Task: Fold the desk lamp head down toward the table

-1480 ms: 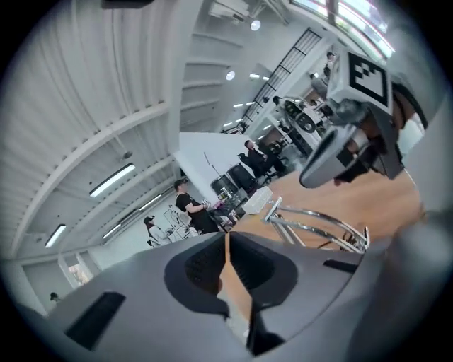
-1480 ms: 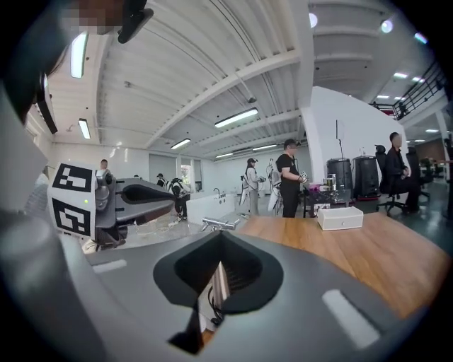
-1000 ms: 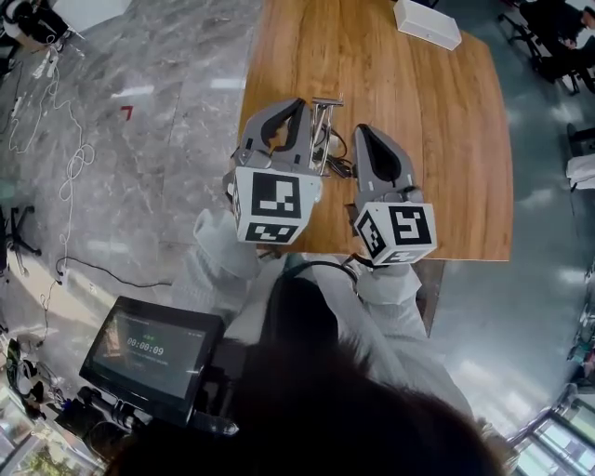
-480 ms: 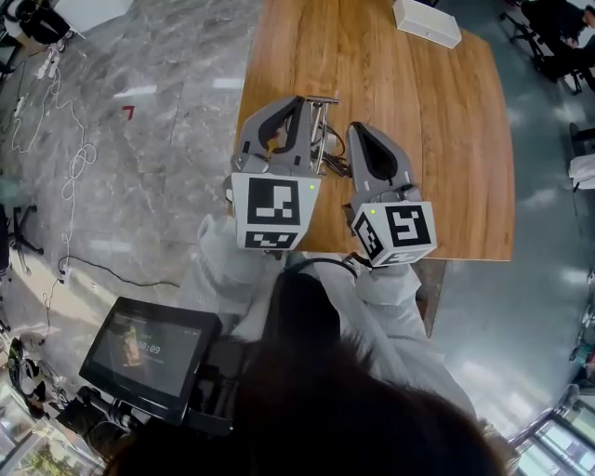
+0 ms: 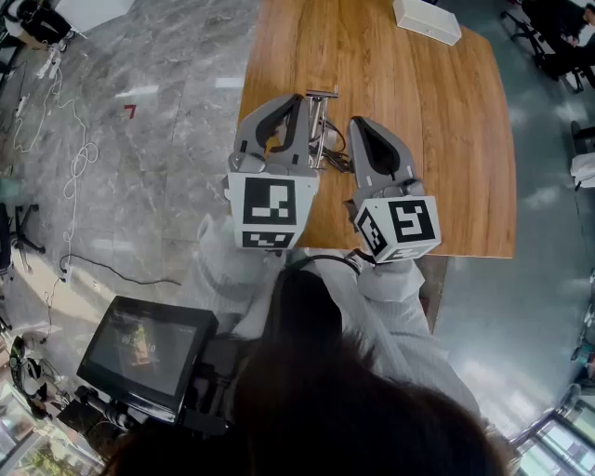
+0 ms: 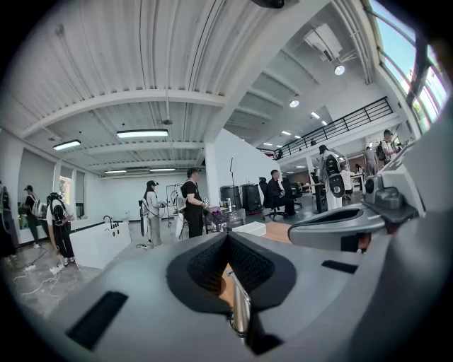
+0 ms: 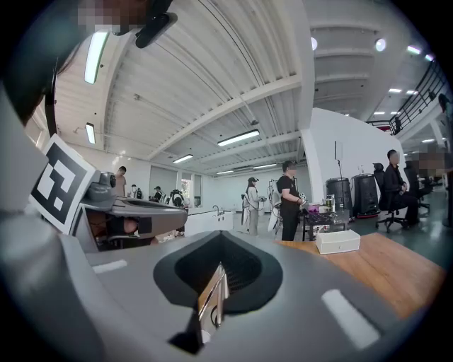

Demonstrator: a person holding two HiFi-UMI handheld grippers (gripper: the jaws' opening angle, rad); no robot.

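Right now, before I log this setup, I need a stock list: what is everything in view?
table: one, brown wood, centre of the head view
desk lamp: one, silver metal, on the table between the two grippers
box: one, white, far end of the table
screen: one, dark, lower left beside the person
cables: several, white and black, on the grey floor at left
people: several, dark or pale clothes, in the hall behind
left gripper: one, grey, jaws together, left of the lamp
right gripper: one, grey, jaws together, right of the lamp
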